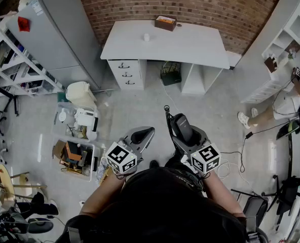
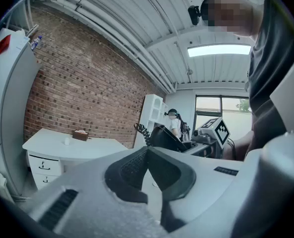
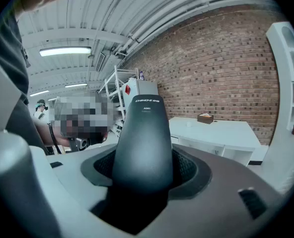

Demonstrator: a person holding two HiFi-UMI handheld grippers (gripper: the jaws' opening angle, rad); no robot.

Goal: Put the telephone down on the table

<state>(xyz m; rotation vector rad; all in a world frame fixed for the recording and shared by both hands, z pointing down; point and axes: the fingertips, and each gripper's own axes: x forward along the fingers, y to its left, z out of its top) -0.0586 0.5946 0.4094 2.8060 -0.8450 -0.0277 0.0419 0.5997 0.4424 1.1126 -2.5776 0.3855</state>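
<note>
Surface: you have a white table (image 1: 190, 47) | On it: brown box (image 1: 165, 23) at back edge; small white cup (image 1: 146, 37) nearby

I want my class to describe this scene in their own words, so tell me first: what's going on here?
A person holds a claw in each hand. The right claw is clamped on a black telephone, held up in the air. The left claw is shut and carries nothing. The white table by the brick wall lies ahead, some way off, so the telephone has not yet been put down.
</note>
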